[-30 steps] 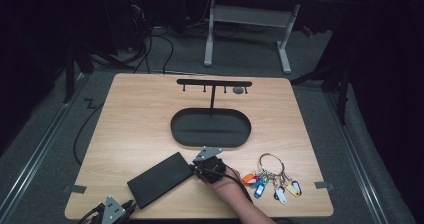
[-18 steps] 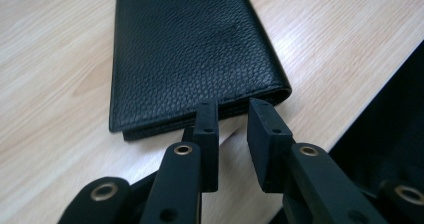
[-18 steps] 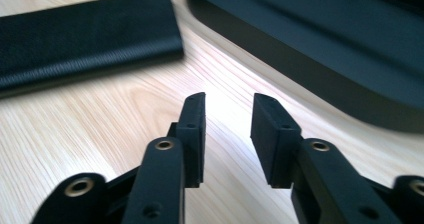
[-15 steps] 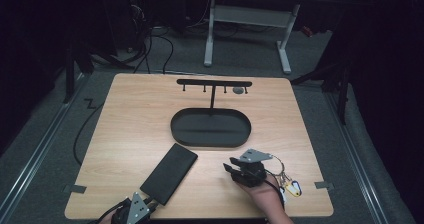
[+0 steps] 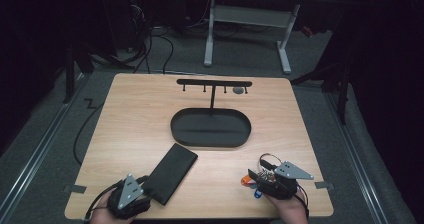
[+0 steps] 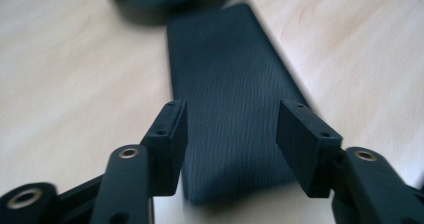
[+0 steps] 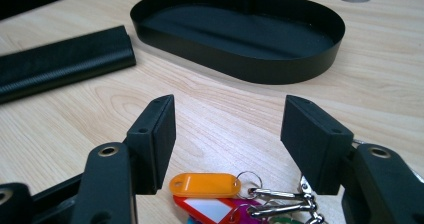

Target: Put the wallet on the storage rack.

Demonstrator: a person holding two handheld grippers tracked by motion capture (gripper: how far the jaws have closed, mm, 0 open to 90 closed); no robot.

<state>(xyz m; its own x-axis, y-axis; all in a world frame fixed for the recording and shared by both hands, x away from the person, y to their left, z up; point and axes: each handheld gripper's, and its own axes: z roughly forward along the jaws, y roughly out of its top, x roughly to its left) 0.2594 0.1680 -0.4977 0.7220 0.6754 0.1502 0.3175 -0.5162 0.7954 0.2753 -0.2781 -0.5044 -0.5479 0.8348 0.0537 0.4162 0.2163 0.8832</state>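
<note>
High view: a wooden tabletop [image 5: 130,129] carries a black oval tray [image 5: 210,128] near its centre, with a T-shaped hook stand [image 5: 213,85] rising from the tray's far side. A flat black case [image 5: 170,173] lies diagonally toward the near left corner, well apart from the tray. The left gripper [image 5: 129,200] sits at the near edge by the left corner, just beside the near end of the case. The right gripper [image 5: 272,180] sits at the near edge toward the right corner, above a bunch of keys with coloured tags [image 5: 251,183], which it largely covers in this view.

Left gripper view: the left gripper [image 6: 231,139] has its jaws standing wide, having just been opening; the near end of the case [image 6: 232,94] lies between and below the pads, and neither pad presses on it. The ribbed surface of the case is legible here, as it is not from above. The picture is blurred.

Right gripper view: the right gripper [image 7: 231,141] likewise has wide jaws that have just been opening. The bunch of keys [image 7: 220,191] lies on the tabletop [image 7: 380,74] just before the jaws, not gripped; an orange tag, a red-edged tag and metal rings are distinguishable. Beyond stand the tray [image 7: 240,34] and one end of the case [image 7: 62,59].
</note>
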